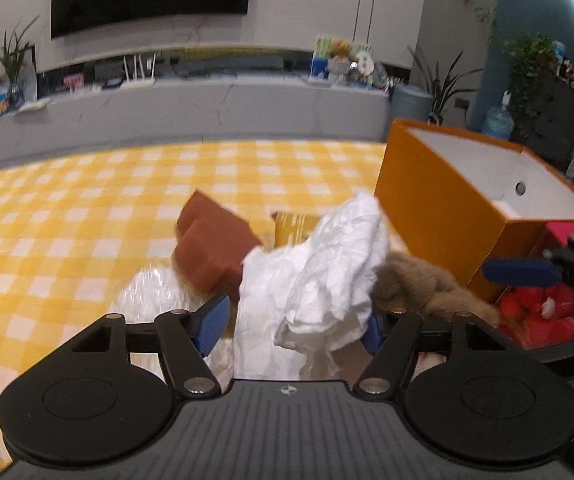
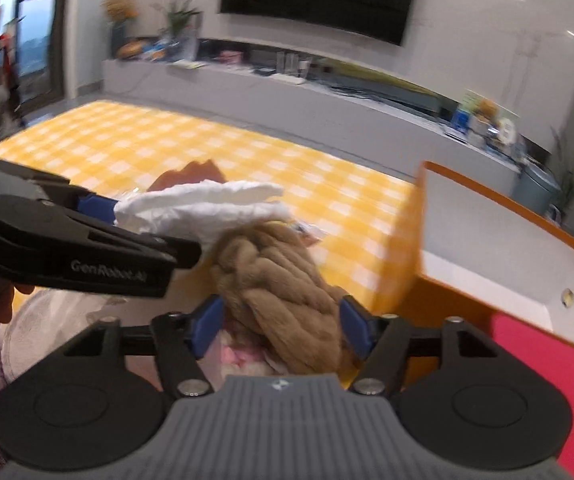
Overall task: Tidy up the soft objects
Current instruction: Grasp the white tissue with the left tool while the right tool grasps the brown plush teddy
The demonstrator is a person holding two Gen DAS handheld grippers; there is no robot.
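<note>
Left of the orange box (image 1: 439,216), over the yellow checked surface (image 1: 87,208): left tool (image 1: 293,322) clamped on the white cloth (image 1: 319,268), which bunches up between its blue pads. Right tool (image 2: 281,326) grips the tan braided plush (image 2: 287,280) just beside the box's near wall. Cloth and plush touching. Brown cushion (image 1: 211,248) behind the cloth.

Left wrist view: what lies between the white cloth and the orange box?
The tan plush toy, against the white cloth and just before the orange box; the left wrist view shows it.
</note>
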